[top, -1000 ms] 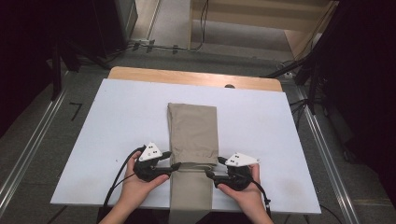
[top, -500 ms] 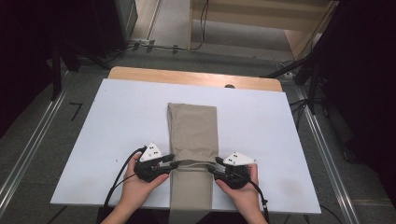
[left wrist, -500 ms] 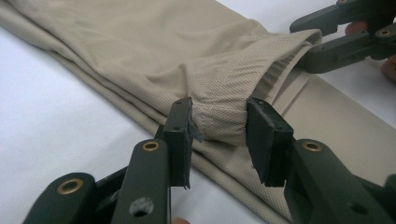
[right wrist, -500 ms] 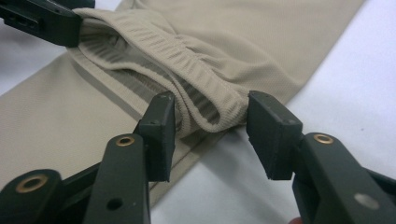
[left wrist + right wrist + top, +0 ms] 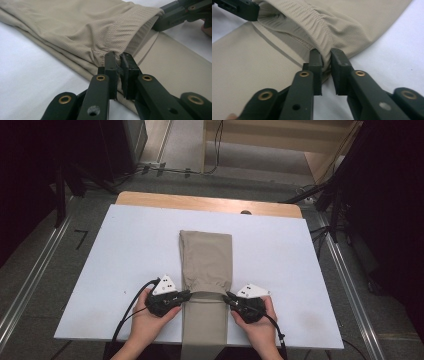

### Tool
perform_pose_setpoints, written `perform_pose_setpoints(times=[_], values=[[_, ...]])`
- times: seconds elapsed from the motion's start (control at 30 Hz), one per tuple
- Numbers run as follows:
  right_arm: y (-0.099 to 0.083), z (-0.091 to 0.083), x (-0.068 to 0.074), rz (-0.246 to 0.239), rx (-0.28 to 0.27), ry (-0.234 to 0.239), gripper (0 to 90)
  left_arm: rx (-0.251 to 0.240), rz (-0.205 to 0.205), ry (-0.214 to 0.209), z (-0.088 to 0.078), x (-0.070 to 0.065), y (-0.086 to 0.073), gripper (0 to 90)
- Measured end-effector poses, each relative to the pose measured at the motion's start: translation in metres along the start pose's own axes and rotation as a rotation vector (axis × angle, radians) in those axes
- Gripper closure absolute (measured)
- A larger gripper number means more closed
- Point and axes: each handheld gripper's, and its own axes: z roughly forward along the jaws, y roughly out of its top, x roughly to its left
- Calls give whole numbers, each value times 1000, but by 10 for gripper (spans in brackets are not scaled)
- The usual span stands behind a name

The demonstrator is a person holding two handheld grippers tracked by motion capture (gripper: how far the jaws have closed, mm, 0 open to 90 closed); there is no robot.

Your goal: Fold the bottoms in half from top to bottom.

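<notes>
Our jaws have just been closing, and both grippers now pinch the trousers point(image 5: 206, 265): the left gripper point(image 5: 119, 65) clamps the folded waistband's edge at nine o'clock, the right gripper point(image 5: 325, 62) at three. The trousers lie along the middle of the table point(image 5: 125, 240), legs hanging off at six. We judge the fold ready to lift.

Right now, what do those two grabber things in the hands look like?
Each gripper, the left gripper and the right gripper, has a black body with a grey three-cornered plate on top and a black cable trailing off the back. Their jaws are flat, dark bars with small brass-coloured rivets. The person's forearms look bare, with no sleeves in sight.
</notes>
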Motion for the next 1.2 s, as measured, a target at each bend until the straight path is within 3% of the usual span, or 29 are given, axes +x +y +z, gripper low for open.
perform_pose_setpoints(times=[0.17,0.37,1.2], values=[[0,-3,1,5,-13,12,825,-11,14,-13,-3,-2,0,858],[1,-7,3,3,-30,28,827,-25,-6,-36,-8,-2,0,860],[-12,-46,28,-22,-80,79,827,-52,5,-93,-38,-34,-12,858]])
